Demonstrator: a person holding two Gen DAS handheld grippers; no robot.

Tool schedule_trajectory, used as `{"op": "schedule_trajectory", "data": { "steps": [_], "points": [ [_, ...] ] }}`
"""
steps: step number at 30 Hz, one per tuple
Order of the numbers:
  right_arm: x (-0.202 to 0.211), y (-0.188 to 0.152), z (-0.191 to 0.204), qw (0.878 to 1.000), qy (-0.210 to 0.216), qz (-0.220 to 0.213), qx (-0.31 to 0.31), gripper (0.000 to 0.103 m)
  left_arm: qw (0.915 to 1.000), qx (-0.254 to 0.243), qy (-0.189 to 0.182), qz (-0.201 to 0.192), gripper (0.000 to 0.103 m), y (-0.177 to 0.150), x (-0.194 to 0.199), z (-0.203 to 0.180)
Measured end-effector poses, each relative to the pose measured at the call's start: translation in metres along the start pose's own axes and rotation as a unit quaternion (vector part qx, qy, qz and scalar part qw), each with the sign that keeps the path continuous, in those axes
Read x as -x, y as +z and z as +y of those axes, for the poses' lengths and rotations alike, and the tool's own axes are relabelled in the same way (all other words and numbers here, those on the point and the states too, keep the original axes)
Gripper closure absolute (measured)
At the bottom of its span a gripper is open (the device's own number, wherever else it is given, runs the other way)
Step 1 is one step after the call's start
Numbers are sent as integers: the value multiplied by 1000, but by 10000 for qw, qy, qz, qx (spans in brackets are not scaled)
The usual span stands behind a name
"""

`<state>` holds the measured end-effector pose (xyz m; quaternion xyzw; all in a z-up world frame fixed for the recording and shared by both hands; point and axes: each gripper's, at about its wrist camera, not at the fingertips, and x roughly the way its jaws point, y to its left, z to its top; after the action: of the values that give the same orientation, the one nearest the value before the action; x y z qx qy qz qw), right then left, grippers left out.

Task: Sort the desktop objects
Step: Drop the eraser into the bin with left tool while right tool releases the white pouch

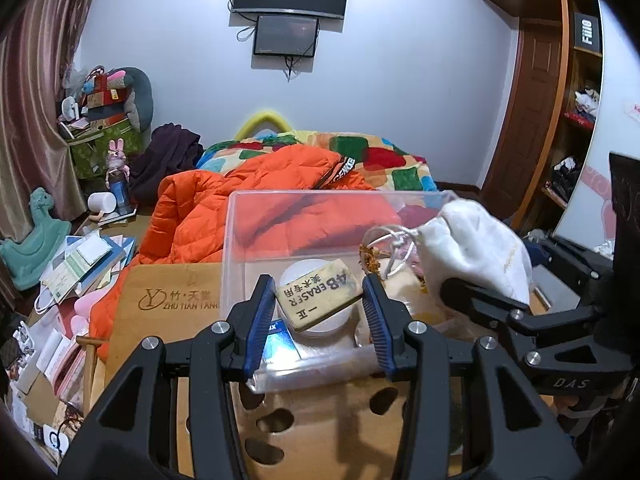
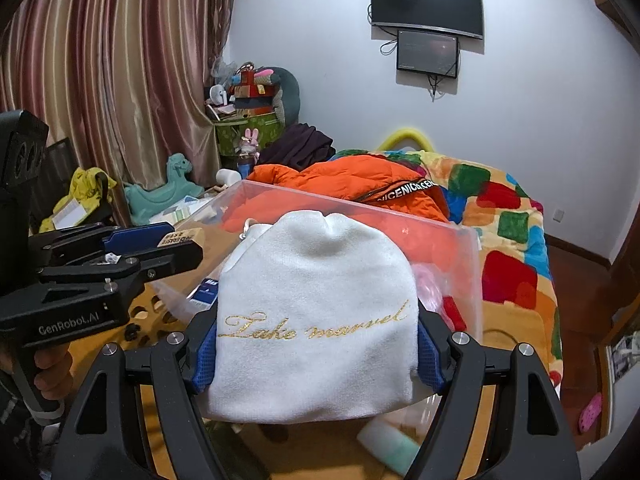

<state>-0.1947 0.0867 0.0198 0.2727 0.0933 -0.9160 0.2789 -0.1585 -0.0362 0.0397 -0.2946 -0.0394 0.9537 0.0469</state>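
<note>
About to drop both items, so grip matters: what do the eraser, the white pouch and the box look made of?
Eraser: matte rubber, probably; smudged tan face printed "4B ERASER". White pouch: soft, fuzzy fabric, like velvet or flannel, with gold glitter script. Box: clear, glossy rigid plastic; the orange jacket shows through it.

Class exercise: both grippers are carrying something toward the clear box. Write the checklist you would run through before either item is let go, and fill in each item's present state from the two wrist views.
1. Left gripper grips the eraser between both pads: ok.
2. Right gripper clamps the white pouch on both sides: ok.
3. Eraser is over the clear box opening, not the wooden desk: ok.
4. Pouch is fully past the box's near wall: cannot tell, since the pouch hides the rim below it.
5. Room left in the box: ok under the eraser; cannot tell under the pouch, the right side is already cluttered.
6. The two grippers are clear of each other: ok, side by side with a gap.
</note>
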Motion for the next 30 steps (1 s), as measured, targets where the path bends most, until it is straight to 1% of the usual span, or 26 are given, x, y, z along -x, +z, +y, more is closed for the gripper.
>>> {"op": "schedule_trajectory", "data": {
  "steps": [3, 10, 12, 16, 19, 21, 25, 30],
  "points": [
    [-8, 3, 1, 9999, -81, 0, 109, 29, 9998, -111, 139, -15, 59, 0, -8, -1],
    [-24, 7, -1, 9999, -18, 14, 110, 29, 9999, -27, 33, 160, 59, 0, -24, 5],
    [-27, 7, 1, 9999, -6, 25, 134, 27, 9999, -53, 36, 159, 59, -1, -25, 5],
    [-29, 6, 5, 9996, -95, 49, 263, 26, 9997, -88, 53, 207, 59, -1, -26, 3],
    [-27, 4, 4, 9997, -126, 105, 205, 24, 9996, -86, 59, 278, 58, -2, -25, 2],
    [-25, 3, 2, 9997, -71, 190, 100, 20, 9995, -72, 61, 303, 55, -2, -22, 1],
    [-19, 2, -2, 9996, 6, 283, -56, 19, 9996, -135, 121, 203, 48, -1, -12, -4],
    [2, -1, -3, 9998, -54, 124, -125, 19, 9995, -210, 216, 57, 38, -1, 6, -12]
  ]
}}
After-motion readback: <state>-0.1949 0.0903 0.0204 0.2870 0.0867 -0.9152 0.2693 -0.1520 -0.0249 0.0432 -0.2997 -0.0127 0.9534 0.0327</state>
